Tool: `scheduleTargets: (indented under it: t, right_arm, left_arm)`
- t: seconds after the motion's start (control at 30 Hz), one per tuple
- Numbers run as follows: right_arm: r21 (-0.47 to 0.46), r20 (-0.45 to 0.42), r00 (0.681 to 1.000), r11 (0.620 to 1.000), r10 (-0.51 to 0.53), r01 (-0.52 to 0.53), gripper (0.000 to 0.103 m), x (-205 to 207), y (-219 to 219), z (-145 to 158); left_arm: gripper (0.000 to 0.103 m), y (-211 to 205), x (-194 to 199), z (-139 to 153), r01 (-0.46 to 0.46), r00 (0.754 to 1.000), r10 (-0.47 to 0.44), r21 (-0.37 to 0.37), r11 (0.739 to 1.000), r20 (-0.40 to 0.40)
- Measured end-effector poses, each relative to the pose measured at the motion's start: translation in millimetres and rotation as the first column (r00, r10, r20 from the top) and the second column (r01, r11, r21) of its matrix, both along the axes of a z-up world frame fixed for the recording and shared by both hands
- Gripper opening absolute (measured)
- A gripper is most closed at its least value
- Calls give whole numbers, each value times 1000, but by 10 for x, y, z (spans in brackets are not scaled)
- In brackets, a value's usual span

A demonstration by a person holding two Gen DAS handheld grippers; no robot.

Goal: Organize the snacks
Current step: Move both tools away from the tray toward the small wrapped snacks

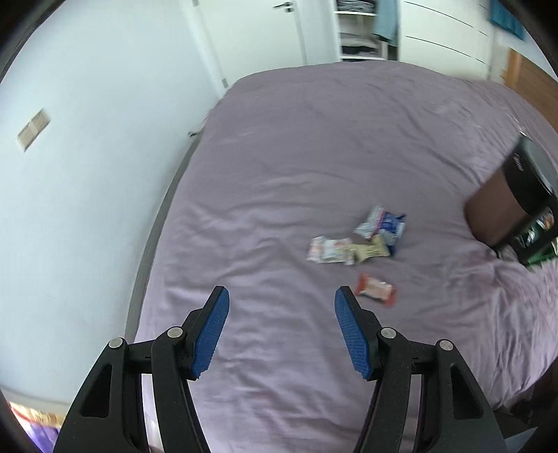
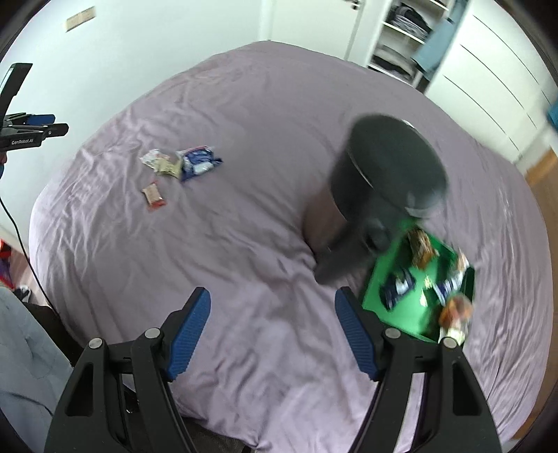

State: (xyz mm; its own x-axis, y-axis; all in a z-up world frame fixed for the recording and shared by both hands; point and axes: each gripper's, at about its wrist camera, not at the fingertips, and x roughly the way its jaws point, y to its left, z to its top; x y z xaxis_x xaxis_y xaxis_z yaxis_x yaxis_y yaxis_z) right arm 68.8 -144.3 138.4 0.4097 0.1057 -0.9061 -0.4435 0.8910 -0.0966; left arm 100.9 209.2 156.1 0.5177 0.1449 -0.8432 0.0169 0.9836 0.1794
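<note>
your left gripper (image 1: pixel 281 331) hangs over the bed with its jaws parted and nothing between them; the pads (image 1: pixel 212 334) are blue with a fine ribbed grain, set on matte black arms with silver pivot pins. under it lies the lilac bedsheet (image 1: pixel 279 174), soft and creased in long shallow folds. just past your right fingertip sits a red and white snack packet (image 1: pixel 376 290), flat, with crimped ends, lying alone. a little farther ahead and slightly right is a loose cluster of snack packets (image 1: pixel 355 240): pale pink-and-white ones, a cream bar wrapper, and blue-and-white pouches overlapping at the far side. their print is too blurred to read.

your right gripper (image 2: pixel 272 327) is also wide open and empty, the same blue ribbed pads on black arms. right beside its right finger is a green tray (image 2: pixel 408 313), a shallow box with smooth flat walls, tilted and smeared by motion, holding several packets: dark blue-and-white ones, a brown-gold one and an orange one at the near corner. just beyond the tray a dark round cylinder (image 2: pixel 394 170) with a flat top blocks part of the sheet; what it is cannot be told. far ahead to the left, the same packets show again, the red one nearer you.

at the left edge, the other gripper's black body reads "genrobot.ai". beyond the bed stand a pale wall (image 1: pixel 87 174), a white door (image 1: pixel 265 31) and open shelves of folded clothes (image 2: pixel 404 31).
</note>
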Motion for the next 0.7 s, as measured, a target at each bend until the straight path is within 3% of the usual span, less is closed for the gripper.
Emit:
scheduleTargets:
  t: [0.23,0.7]
  right_arm:
    - [-8,-31,995,996,91,-91,85,173,423,-118]
    - [58,-90,980,984,175,-170,85,560,939,-559]
  left_arm:
    - [63,238,-1,-237,-45,998,44,-17,999,-42]
    - [63,-46,244,-815,-24,983,15,-52,998,-184]
